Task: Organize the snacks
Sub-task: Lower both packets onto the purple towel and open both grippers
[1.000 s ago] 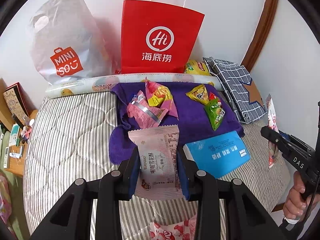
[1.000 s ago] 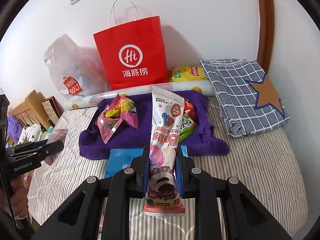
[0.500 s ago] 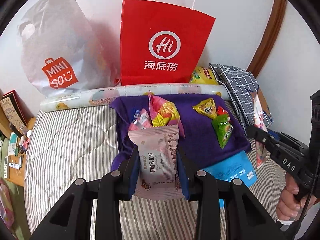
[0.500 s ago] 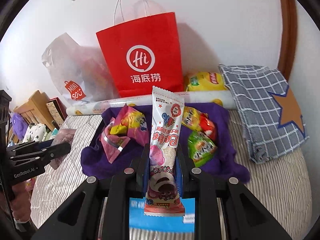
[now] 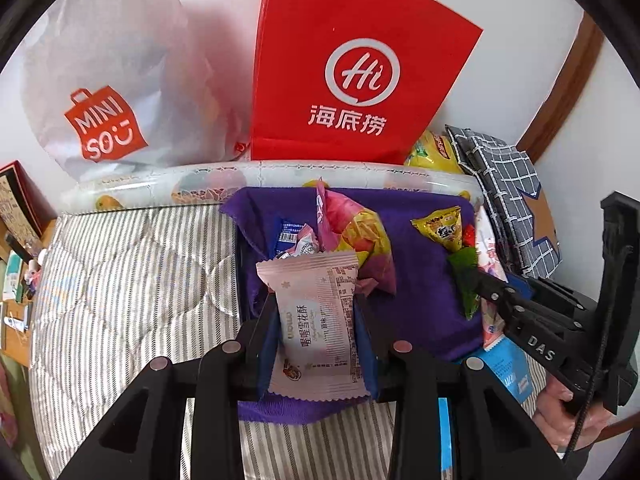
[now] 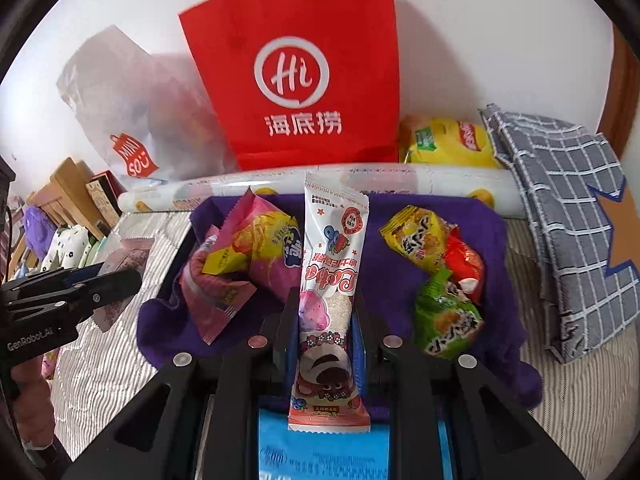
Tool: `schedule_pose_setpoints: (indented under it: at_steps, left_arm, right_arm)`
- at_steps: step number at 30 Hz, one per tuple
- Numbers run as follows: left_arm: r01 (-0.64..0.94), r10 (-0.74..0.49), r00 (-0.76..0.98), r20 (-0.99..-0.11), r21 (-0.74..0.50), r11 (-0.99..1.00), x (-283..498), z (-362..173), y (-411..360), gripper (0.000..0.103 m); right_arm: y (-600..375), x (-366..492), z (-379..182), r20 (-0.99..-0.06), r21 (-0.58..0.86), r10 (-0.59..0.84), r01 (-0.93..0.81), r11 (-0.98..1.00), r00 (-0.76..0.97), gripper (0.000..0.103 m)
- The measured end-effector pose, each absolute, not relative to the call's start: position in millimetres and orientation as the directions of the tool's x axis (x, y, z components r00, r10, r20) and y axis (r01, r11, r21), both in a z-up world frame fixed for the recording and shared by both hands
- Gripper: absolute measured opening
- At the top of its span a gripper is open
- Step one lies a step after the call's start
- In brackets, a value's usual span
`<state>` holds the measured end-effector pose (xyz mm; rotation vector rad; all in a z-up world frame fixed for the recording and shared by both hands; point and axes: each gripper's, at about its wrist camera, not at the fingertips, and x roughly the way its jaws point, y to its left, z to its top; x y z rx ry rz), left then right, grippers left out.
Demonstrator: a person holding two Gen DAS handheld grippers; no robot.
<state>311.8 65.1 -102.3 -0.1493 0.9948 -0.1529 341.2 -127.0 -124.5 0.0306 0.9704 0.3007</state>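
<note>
Far, against the wall: red paper bag (image 6: 296, 80) marked "Hi", white "MINISO" bag (image 5: 104, 92). Left tongs (image 5: 318, 320) grasp a pale pink packet (image 5: 316, 320), right tongs (image 6: 325, 320) a long "Lotso", seemingly, packet (image 6: 330, 288), both above the purple cloth (image 6: 400, 280).

Bare purple cloth (image 6: 392, 264) between snack piles, red bag (image 6: 296, 80) blocking behind, striped bedding (image 5: 132, 280) clear leftward

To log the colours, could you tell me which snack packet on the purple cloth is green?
The green packet at the cloth's right side, nearest the camera; the packets touching it are yellow and red, the left ones pink.
</note>
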Motion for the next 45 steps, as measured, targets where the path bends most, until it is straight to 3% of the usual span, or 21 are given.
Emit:
schedule_pose_setpoints:
  at_steps: [29, 33, 37, 40, 43, 45]
  left_arm:
    - [0.118, -0.264, 0.47, -0.843, -0.236, 0.965, 335, -147, 48, 0.035]
    - [0.123, -0.26, 0.468, -0.845, -0.229, 0.966, 334, -149, 48, 0.035]
    - [0.127, -0.262, 0.455, -0.851, -0.229, 0.965, 333, -150, 47, 0.035]
    - [0.121, -0.259, 0.442, -0.859, -0.229, 0.966, 333, -151, 47, 0.04]
    - [0.111, -0.246, 0.443, -0.862, -0.219, 0.969, 332, -150, 49, 0.051]
    - [0.108, -0.24, 0.449, -0.861, -0.214, 0.971, 329, -147, 50, 0.054]
  right_arm:
    - [-114, 367, -166, -0.87, 0.106, 0.199, -0.224, 0.969, 0.451, 0.026]
    - [-114, 364, -162, -0.863, 0.097, 0.199, -0.235, 0.967, 0.465, 0.035]
    - [-112, 358, -153, -0.856, 0.089, 0.203, -0.252, 0.964, 0.475, 0.037]
    - [-112, 350, -145, -0.843, 0.088, 0.212, -0.263, 0.961, 0.494, 0.043]
    - [-112, 342, -139, -0.834, 0.087, 0.22, -0.273, 0.958, 0.506, 0.044]
    - [-112, 335, -136, -0.83, 0.084, 0.221, -0.278, 0.957, 0.512, 0.045]
